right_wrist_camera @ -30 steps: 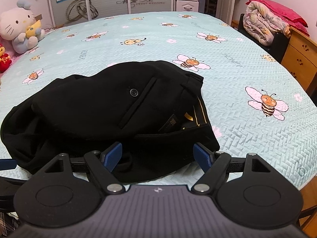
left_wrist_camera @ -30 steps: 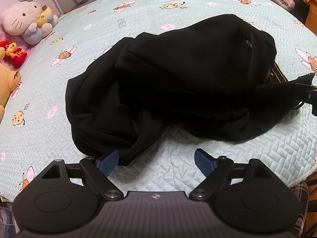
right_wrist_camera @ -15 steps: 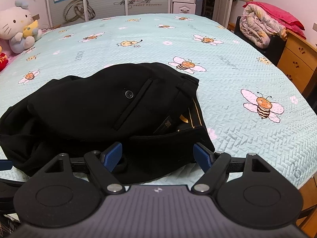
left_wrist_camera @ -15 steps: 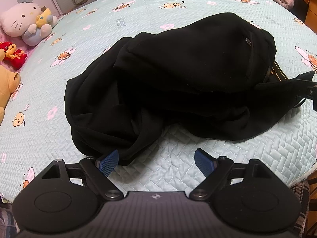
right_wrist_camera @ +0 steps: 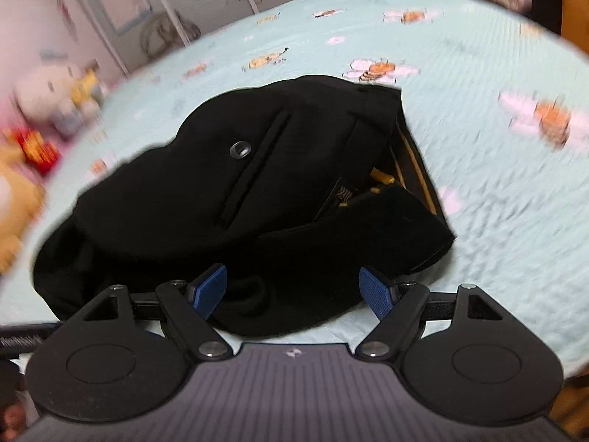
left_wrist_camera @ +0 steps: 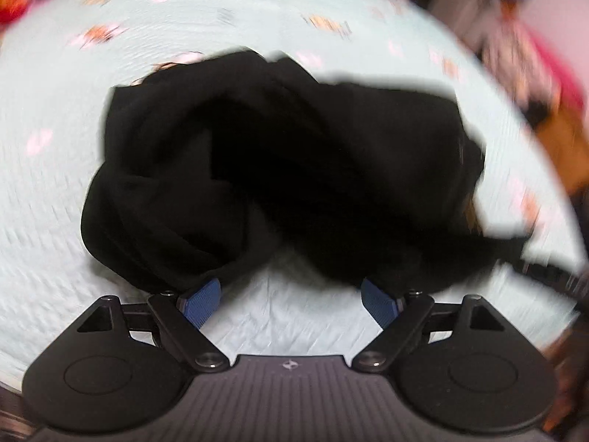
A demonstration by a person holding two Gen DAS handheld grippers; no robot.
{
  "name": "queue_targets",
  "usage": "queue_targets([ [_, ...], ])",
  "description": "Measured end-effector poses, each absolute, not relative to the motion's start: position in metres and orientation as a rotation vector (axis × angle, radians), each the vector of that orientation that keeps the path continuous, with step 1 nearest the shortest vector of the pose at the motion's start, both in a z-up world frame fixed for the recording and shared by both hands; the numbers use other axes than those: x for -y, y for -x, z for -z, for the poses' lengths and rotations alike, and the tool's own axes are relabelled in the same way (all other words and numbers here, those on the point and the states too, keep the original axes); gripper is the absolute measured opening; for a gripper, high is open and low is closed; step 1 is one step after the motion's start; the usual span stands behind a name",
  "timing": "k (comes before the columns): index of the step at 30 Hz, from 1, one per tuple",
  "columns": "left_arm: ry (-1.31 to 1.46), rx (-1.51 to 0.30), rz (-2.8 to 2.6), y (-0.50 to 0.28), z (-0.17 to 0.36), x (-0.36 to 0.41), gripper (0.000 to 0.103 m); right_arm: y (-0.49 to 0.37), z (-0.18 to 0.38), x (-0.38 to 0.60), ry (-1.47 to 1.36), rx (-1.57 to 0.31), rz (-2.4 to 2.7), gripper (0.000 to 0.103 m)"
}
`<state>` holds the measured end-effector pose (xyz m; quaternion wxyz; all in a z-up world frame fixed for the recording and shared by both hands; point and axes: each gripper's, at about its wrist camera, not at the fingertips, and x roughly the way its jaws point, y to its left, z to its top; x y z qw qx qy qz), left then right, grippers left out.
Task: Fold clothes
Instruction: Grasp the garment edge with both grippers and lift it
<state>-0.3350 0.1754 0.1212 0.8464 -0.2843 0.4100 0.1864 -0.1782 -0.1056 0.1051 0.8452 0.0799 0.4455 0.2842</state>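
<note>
Black trousers [left_wrist_camera: 279,169] lie bunched mid-frame on bee-print quilt [left_wrist_camera: 48,191]. Left view: left gripper [left_wrist_camera: 291,300] wide apart, empty, at pile's near hem. Right view: right gripper [right_wrist_camera: 292,291] gaping, empty, trousers' near edge between fingers; waistband [right_wrist_camera: 416,169] right of center. Grab waistband corners first, pinch single layer.

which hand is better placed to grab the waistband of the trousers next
Right. The right tool is open, with the trousers' waistband just ahead. The left tool faces the bunched legs.
</note>
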Motion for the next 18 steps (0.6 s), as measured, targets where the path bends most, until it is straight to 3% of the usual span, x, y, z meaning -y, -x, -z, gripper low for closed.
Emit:
queue_targets([
  [5, 0.647, -0.804, -0.427, 0.339, -0.111, -0.199, 0.087, 0.143, -0.07, 0.145, -0.462, -0.907, -0.568, 0.08],
  [11, 0.7, -0.802, -0.431, 0.333, -0.102, -0.202, 0.088, 0.123, -0.05, 0.138, -0.585, -0.881, -0.662, 0.083],
  [18, 0.659, -0.845, -0.46, 0.329, -0.099, -0.2, 0.089, 0.111, -0.039, 0.097, -0.453, -0.942, -0.6, 0.083],
])
